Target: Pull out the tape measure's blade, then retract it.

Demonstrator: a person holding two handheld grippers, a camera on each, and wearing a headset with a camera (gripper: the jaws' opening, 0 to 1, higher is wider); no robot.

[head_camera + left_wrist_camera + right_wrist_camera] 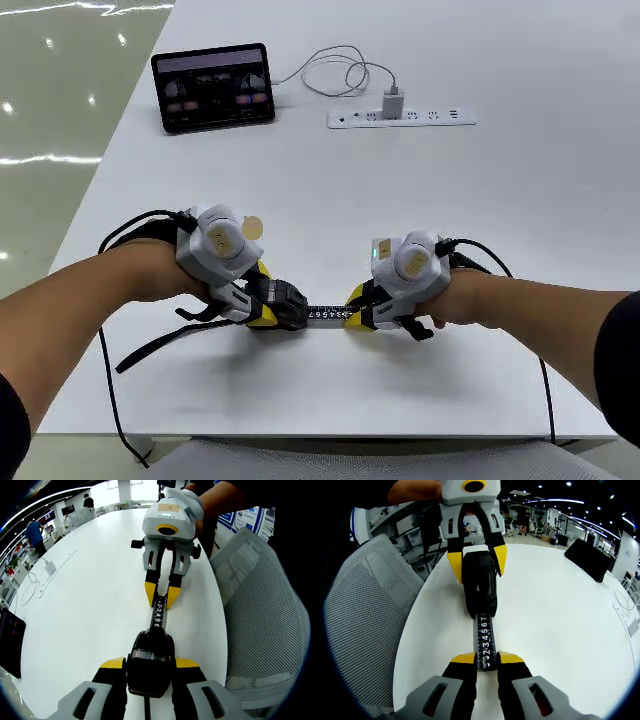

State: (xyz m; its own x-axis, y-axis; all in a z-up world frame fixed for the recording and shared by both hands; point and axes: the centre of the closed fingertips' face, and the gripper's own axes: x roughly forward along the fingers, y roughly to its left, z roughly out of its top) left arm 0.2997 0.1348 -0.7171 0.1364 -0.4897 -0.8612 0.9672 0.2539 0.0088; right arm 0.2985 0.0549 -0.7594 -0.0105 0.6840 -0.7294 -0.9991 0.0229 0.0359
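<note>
My left claw (150,664) clamped on tape case (150,652), resting on table (400,190). Right claw (486,659) pinching blade (485,632) tip. Short stretch out: pull-out stage. Next, likely: draw right claw straight away, hold case steady.

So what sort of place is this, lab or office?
Probably an open-plan office or lab: long white table, mesh chair, tablet cabled to a power strip, other people beyond.
</note>
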